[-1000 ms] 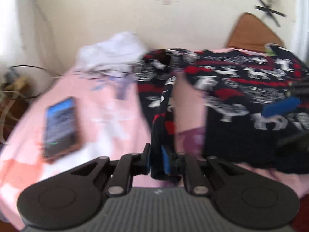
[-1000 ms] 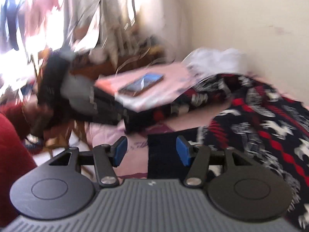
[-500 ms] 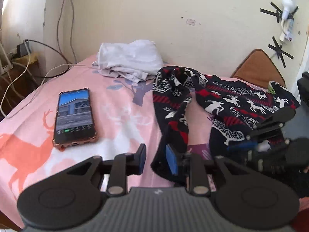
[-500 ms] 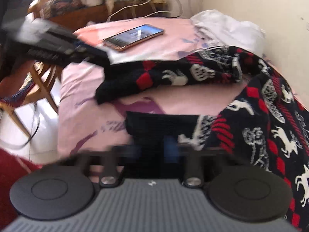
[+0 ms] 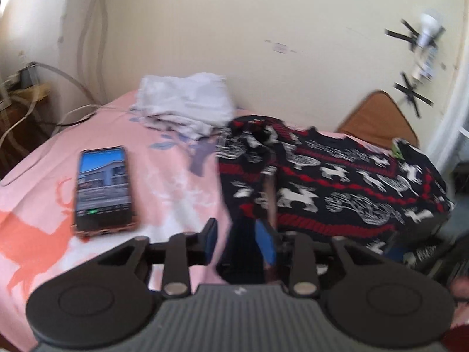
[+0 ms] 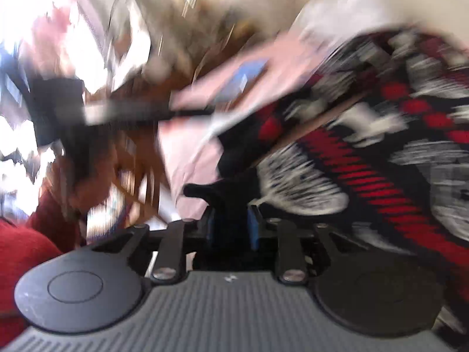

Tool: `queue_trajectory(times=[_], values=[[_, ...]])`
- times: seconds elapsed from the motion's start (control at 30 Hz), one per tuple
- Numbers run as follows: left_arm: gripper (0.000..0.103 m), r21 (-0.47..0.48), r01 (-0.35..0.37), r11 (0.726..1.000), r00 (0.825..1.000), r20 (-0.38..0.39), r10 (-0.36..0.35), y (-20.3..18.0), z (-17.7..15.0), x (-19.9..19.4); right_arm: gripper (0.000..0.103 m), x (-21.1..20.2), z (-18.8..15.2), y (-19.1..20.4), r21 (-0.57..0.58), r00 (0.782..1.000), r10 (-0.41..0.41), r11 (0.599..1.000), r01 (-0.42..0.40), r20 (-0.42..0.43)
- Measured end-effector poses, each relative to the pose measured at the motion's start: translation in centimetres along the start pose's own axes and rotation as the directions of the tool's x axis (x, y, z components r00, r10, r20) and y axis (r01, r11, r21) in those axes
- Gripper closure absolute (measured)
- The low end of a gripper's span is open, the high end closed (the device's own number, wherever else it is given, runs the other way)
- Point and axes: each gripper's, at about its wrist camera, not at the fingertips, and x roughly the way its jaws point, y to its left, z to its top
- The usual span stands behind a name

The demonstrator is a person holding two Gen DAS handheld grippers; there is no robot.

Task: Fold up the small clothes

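Note:
A black, red and white patterned sweater [image 5: 346,182] lies on the pink bed sheet [image 5: 176,182], its sleeve running down toward the near edge. My left gripper [image 5: 239,242] is open, with the black sleeve cuff [image 5: 240,252] lying loose between its blue pads. In the blurred right wrist view, my right gripper [image 6: 231,228] is shut on the sweater's black hem [image 6: 234,176], and the sweater [image 6: 366,152] stretches away to the right.
A phone [image 5: 102,187] with a lit screen lies on the sheet at the left. A crumpled white garment [image 5: 184,105] lies by the wall. A wooden headboard [image 5: 378,117] stands at the back right. Cables hang at the far left.
My left gripper opened and let go of the sleeve. My right gripper closed on the sweater's hem and is moving fast with it; the sweater body has shifted across the bed.

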Motion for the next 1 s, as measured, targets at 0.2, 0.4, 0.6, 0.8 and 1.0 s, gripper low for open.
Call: queue_trajectory(times=[0.2,0.4,0.6,0.8,1.0], values=[[0.062,0.117,0.086,0.989,0.995,-0.069,-0.078,-3.6,-0.1,2.5,0.07,-17.8,-6.8,-1.7,0.271,0.877,-0.353,0.924,0.271,0.326],[0.06,0.239,0.078,0.968,0.97,-0.242,-0.018,-5.8,-1.6,5.1,0.07,-24.3,-14.1,-0.7,0.462,0.766,-0.592,0.769,0.442,0.251],[0.08,0.253,0.064,0.965,0.964,-0.266,0.006,-5.8,-3.1,4.6,0.074,-22.6,-16.2,2.0,0.449,0.792,-0.56,0.788,0.42,0.241],[0.094,0.27,0.077,0.96,0.959,-0.284,0.003,-7.0,-3.0,3.1,0.098,-26.4,-15.7,5.2,0.456,0.748,-0.613,0.758,0.466,0.255],[0.093,0.384,0.052,0.922,0.939,-0.333,0.085,-8.7,-2.9,2.5,0.098,-29.6,-15.9,7.7,0.391,0.785,-0.607,0.756,0.524,0.121]])
